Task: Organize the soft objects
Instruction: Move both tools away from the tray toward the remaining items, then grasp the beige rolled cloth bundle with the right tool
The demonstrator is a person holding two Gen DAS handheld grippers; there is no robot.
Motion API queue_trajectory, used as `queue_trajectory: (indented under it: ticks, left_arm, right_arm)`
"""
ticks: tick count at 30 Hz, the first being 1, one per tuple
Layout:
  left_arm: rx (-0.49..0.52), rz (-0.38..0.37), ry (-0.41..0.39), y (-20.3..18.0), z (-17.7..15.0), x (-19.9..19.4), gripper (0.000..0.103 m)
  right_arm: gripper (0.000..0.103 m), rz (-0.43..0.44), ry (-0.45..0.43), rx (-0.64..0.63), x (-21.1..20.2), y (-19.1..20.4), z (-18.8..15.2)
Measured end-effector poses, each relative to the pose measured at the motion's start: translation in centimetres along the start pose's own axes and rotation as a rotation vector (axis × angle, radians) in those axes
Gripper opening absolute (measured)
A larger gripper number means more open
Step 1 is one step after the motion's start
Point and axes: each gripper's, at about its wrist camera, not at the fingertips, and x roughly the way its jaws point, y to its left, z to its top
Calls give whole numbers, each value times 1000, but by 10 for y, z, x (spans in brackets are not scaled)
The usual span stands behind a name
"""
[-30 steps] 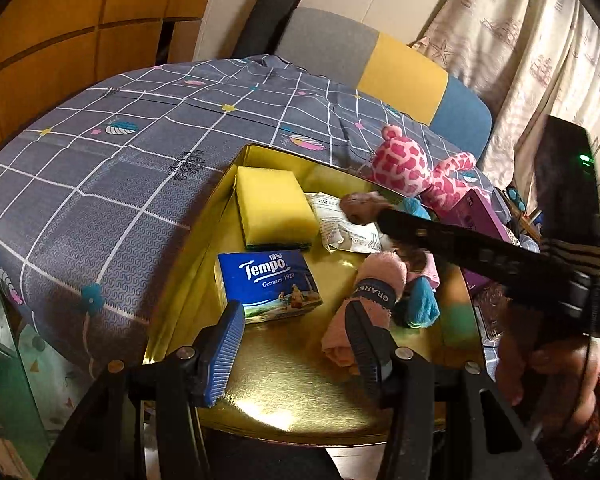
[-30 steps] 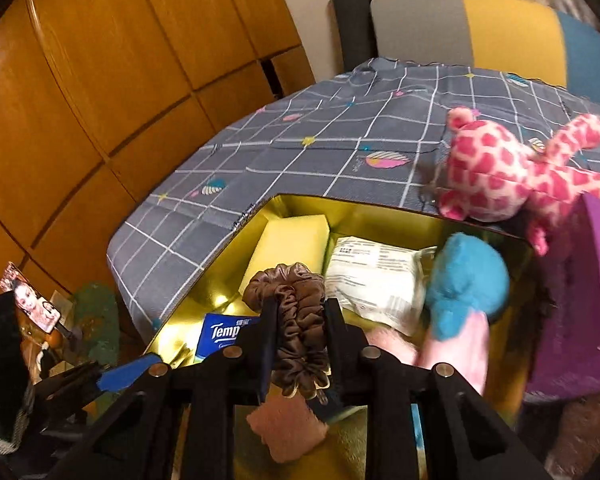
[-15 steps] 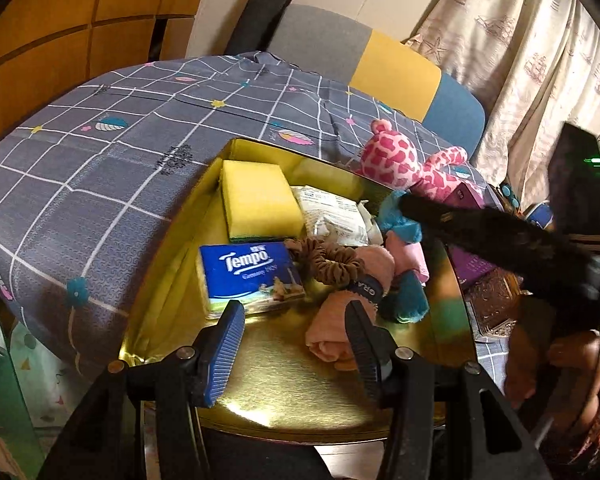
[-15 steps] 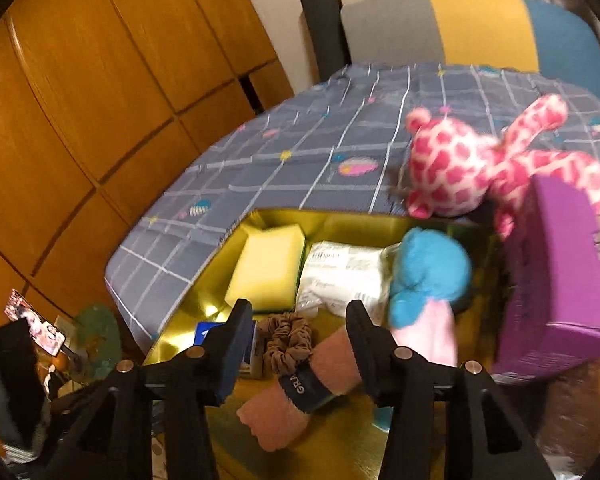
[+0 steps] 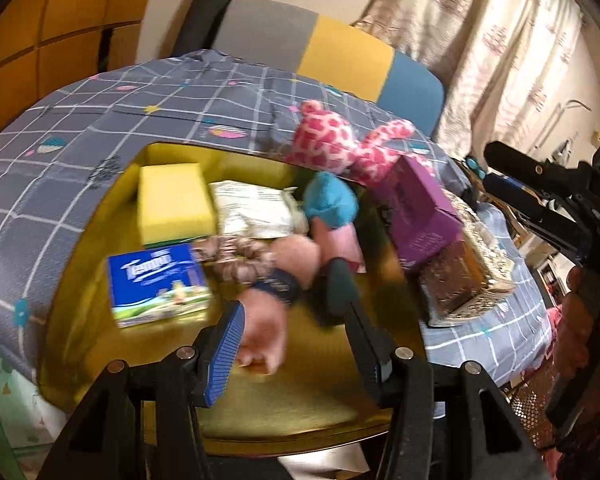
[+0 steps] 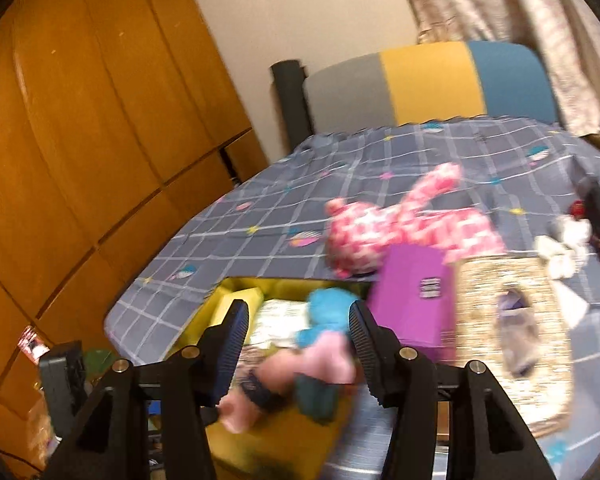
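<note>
Scrunchie [image 5: 236,258] lying in tray [image 5: 100,216]; I'm opening right gripper [image 6: 296,322] jaws, nothing between; left gripper [image 5: 290,304] released, empty — pulling clear w/o snagging.

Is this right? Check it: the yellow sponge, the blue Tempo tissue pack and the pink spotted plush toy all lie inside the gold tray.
Not quite. The pink spotted plush toy lies outside the gold tray, on the grey checked tablecloth beyond its far rim, as the left wrist view shows. The yellow sponge and the blue Tempo tissue pack are inside the tray.
</note>
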Motion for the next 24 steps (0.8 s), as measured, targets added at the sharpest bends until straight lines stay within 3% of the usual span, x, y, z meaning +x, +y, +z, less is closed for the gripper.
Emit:
queue_trajectory:
  ticks: [12,24]
  left_arm:
    - [156,-125,57,-82,8,23,53]
    - [283,-239,97,-161,16,43,53]
  right_arm:
    - [54,-306,-33,179,-69,-152,-14]
    - [56,-591,143,300,-86,-312,-60]
